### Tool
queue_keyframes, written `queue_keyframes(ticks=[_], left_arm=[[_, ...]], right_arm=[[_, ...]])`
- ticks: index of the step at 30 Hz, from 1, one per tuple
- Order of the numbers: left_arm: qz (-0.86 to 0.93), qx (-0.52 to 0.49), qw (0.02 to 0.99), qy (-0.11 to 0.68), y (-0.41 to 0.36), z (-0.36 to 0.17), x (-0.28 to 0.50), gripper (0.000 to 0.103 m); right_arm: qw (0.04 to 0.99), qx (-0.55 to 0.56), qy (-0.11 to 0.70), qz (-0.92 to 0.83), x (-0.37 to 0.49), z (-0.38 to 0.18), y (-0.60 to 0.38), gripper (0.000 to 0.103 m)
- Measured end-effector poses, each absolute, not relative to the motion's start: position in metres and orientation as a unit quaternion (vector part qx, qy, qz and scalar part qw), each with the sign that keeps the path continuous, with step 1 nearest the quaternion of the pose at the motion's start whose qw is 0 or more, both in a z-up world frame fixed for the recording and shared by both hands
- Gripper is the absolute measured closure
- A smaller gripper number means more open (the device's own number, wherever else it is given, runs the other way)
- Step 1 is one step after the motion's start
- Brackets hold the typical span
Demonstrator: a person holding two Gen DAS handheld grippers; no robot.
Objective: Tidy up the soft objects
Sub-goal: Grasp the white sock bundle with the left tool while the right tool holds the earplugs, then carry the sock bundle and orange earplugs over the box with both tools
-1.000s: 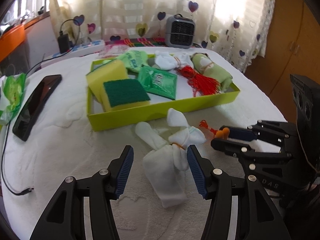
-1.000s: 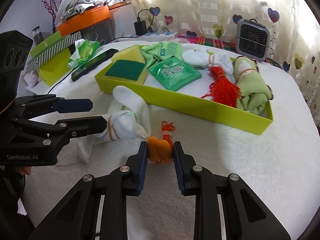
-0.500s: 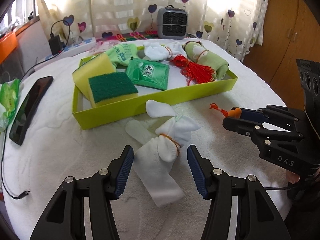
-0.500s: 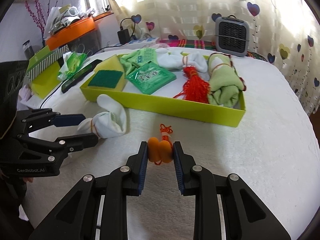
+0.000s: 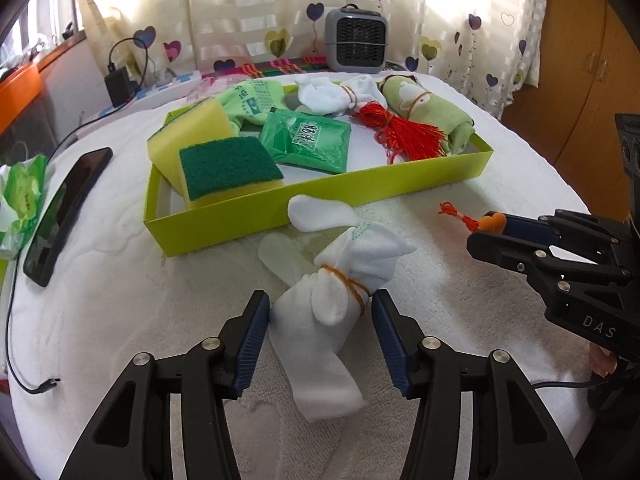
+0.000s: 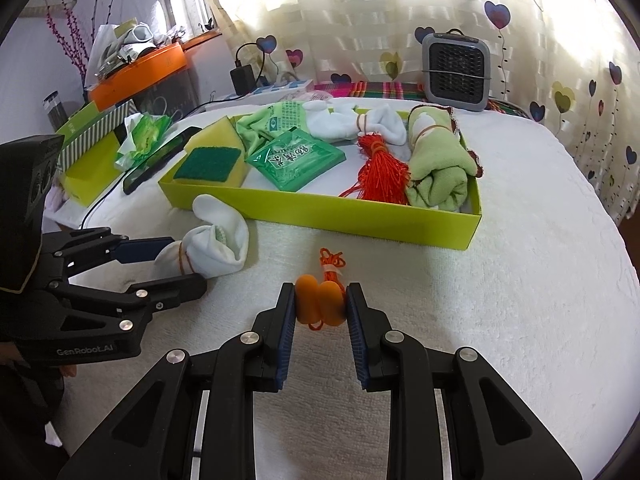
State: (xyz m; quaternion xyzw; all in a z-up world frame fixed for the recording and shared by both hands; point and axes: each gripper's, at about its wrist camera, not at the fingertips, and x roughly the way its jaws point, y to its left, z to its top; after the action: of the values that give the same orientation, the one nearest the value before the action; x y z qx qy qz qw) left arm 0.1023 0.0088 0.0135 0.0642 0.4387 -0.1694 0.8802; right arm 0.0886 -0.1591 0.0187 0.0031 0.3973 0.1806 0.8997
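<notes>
A white sock bundle [image 5: 352, 276], tied with an orange rubber band, lies on the white tablecloth in front of the lime-green tray [image 5: 240, 218]. My left gripper [image 5: 320, 304] straddles its banded middle. The jaws are closing, with the pads close at both sides of the bundle and not squeezing it. In the right wrist view the bundle [image 6: 218, 248] sits between the left gripper's [image 6: 188, 262] fingers. My right gripper [image 6: 320, 294] is shut on a small orange soft piece [image 6: 320, 306] with an orange cord [image 6: 332, 260], just in front of the tray [image 6: 320, 216].
The tray holds a yellow-green sponge [image 5: 224, 164], a green packet [image 5: 308, 144], a red tassel [image 5: 404, 132], a rolled green towel [image 5: 432, 108], white socks [image 5: 336, 94] and a green cloth. A phone [image 5: 60, 216] and a cable lie at the left. A grey heater [image 5: 356, 40] stands behind.
The left jaws have narrowed around the sock bundle, which now sits deeper between them. The right gripper still grips the orange piece and shows farther right in the left wrist view.
</notes>
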Motion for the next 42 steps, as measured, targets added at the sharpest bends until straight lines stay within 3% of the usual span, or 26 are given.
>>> queue_keyframes(ticks=[7,42], left_arm=[[-0.162,0.058,0.884,0.435,0.013,0.014,0.103,0.064],[-0.176,0.030,0.902,0.393,0.016,0.047,0.089,0.069]], right_arm=[[0.899,0.004,0.398,0.181,0.089,0.018,-0.159,0.077],[0.914,0.006,0.364,0.182,0.081,0.039,-0.161,0.077]])
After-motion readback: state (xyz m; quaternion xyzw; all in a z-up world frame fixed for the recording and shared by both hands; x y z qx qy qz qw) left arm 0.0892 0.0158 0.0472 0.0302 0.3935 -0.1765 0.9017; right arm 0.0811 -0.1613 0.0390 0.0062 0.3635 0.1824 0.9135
